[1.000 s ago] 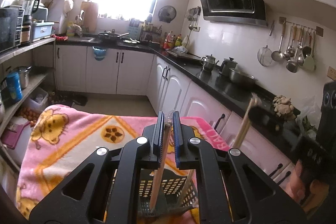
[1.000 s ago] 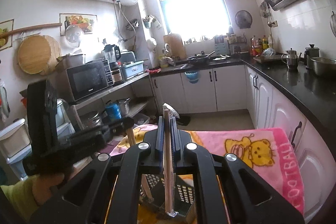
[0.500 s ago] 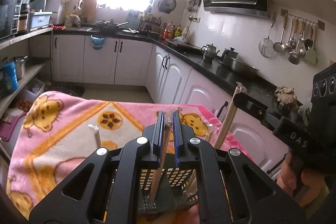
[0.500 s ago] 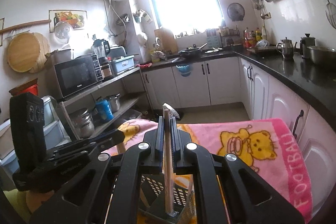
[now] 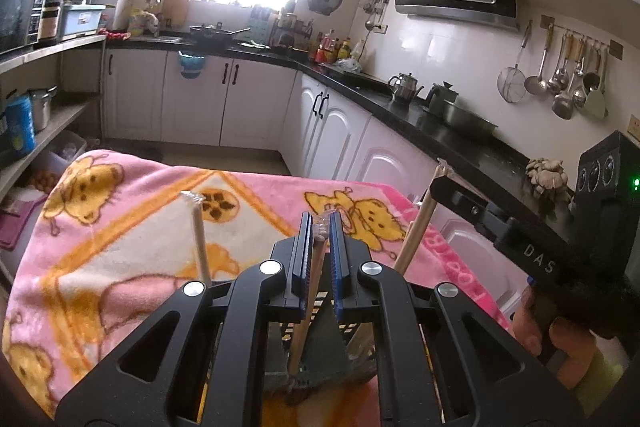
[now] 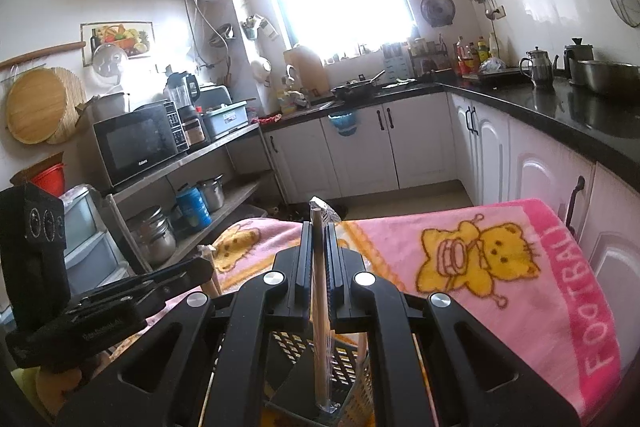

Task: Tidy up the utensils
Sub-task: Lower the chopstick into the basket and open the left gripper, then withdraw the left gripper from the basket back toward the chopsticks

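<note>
My left gripper (image 5: 321,227) is shut on a wrapped pair of wooden chopsticks (image 5: 306,307), held upright with the lower end inside a dark perforated utensil holder (image 5: 316,359). My right gripper (image 6: 319,229) is shut on another wrapped pair of chopsticks (image 6: 321,331), also upright, its lower end in the same holder (image 6: 308,351). In the left wrist view the right gripper (image 5: 444,185) shows at the right, gripping its chopsticks (image 5: 416,235). Another wrapped pair (image 5: 199,235) stands in the holder at the left.
The holder stands on a pink cartoon blanket (image 5: 132,227) covering the table. White cabinets and a black counter (image 5: 448,131) run along the right. A shelf with a microwave (image 6: 140,143) and pots stands at the left.
Both grippers have lowered, pushing their chopsticks deeper into the holder. The right gripper has come closer to the left. A third wrapped pair now shows standing at the left.
</note>
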`<state>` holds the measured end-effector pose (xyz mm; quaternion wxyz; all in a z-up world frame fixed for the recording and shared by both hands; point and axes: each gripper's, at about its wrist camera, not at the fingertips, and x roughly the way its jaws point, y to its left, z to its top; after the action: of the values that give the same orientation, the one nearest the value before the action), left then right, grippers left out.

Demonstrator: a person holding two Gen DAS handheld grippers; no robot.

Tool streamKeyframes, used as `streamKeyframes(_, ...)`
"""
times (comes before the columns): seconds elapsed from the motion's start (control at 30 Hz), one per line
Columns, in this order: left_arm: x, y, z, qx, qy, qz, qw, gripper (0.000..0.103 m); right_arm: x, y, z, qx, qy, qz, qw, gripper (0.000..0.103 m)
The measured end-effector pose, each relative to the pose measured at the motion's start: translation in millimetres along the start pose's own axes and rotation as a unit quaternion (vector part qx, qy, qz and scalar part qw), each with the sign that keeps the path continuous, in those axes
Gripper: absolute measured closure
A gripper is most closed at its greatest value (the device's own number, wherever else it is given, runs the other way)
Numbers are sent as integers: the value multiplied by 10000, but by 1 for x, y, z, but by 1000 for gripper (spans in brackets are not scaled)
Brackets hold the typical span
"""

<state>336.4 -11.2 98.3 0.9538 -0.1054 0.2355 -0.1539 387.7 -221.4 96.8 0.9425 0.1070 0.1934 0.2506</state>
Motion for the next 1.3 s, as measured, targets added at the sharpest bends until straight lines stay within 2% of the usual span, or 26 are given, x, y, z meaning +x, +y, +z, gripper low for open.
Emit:
streamKeyframes(0.67,-8,14,-11,-158,100,113,9998,98,4,1,-27,72,163,11,9998,97)
streamKeyframes(0.87,-9,17,-14,-227,159,105,9996,98,0,-1,-31,83,253,-172,9995,94)
streamKeyframes(0.93,-11,16,-15,-218,154,121,9996,95,-2,-3,-32,102,282,-201,9993,94)
streamKeyframes(1.0,-14,17,-15,-258,183,128,9994,88,-3,-4,-33,103,308,-223,9992,93)
streamKeyframes(1.13,-18,17,-16,-261,222,159,9993,87,-5,-8,-35,153,392,-314,9986,91)
streamKeyframes(1.3,-27,14,-17,-249,188,96,9995,79,-7,-10,-35,181,467,-319,9982,81)
